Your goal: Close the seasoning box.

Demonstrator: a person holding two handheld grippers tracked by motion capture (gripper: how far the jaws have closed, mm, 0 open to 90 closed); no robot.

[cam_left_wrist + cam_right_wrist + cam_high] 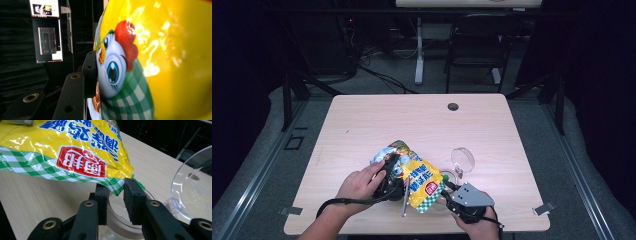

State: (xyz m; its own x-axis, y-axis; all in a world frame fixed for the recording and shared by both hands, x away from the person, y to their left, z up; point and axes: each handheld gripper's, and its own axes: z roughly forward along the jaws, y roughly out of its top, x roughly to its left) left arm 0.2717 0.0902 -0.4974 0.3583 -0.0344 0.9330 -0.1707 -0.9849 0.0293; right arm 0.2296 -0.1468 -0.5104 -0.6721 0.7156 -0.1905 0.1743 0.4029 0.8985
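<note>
A yellow snack bag point(417, 177) with a green check band and a cartoon chick on it point(155, 65) is held up over the table's front middle. My left gripper point(391, 176) is shut on its left side, and one black jaw presses flat against the foil in the left gripper view. My right gripper point(447, 190) comes in from the front right. In the right gripper view the right gripper point(117, 195) stands open, its two pads point(133, 197) on either side of the bag's lower corner point(115, 187) without pressing on it.
Right under the right gripper's jaws stands a round tan-rimmed jar point(120, 221), its clear lid point(192, 185) flipped open beside it point(463, 159). A thin grey stick point(404, 199) lies near the table's front edge. A cable hole point(453, 106) sits at the far side.
</note>
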